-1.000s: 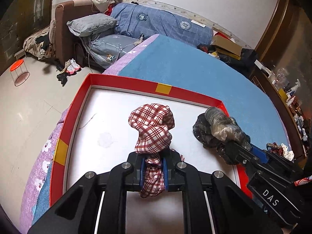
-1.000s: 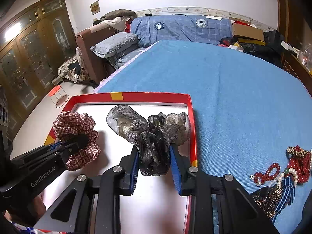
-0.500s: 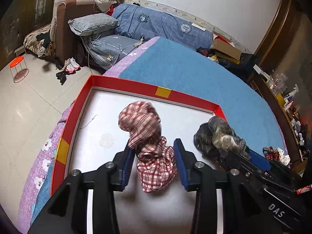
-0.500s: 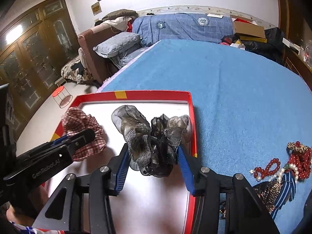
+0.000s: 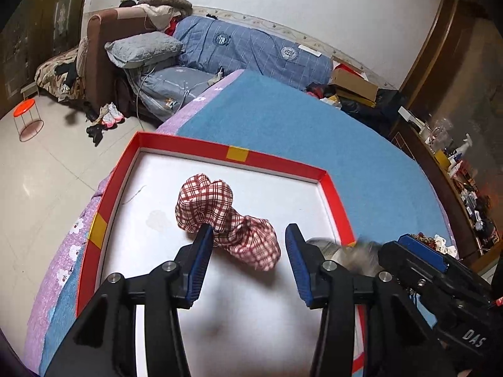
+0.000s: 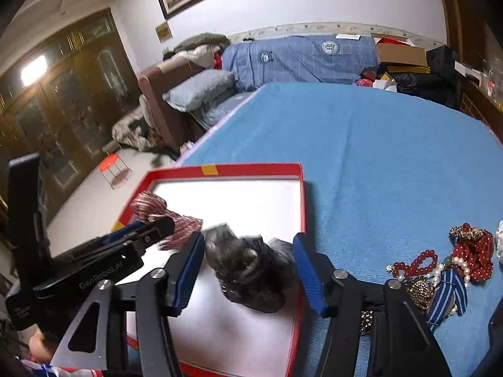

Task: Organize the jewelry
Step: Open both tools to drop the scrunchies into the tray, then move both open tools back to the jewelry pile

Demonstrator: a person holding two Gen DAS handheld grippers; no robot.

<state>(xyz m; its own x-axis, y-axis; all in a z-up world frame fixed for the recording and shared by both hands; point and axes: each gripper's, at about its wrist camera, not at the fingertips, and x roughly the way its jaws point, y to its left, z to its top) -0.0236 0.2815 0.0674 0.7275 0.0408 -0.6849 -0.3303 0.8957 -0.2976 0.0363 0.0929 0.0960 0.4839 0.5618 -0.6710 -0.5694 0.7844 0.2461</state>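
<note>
Left claw (image 5: 246, 238): jaws apart, just opened; plaid scrunchie (image 5: 226, 216) lies loose between them, long axis slanting away to its left.
Right claw (image 6: 248, 253): jaws apart, just opened; dark gauze scrunchie (image 6: 251, 270) rests between the pads, unclamped.
Red-rimmed tray (image 6: 303, 201): holds both scrunchies.
Remaining jewelry pile (image 6: 440, 267): on the blue cover, right of the right claw, the nearer hand.

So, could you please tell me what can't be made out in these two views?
- Dark scrunchie: left wrist view, blurred, mostly behind the left tongs.
- Plaid scrunchie: right wrist view, blurred, partly behind the left tongs.
- Jewelry pile: right wrist view, partly behind the right tongs.
</note>
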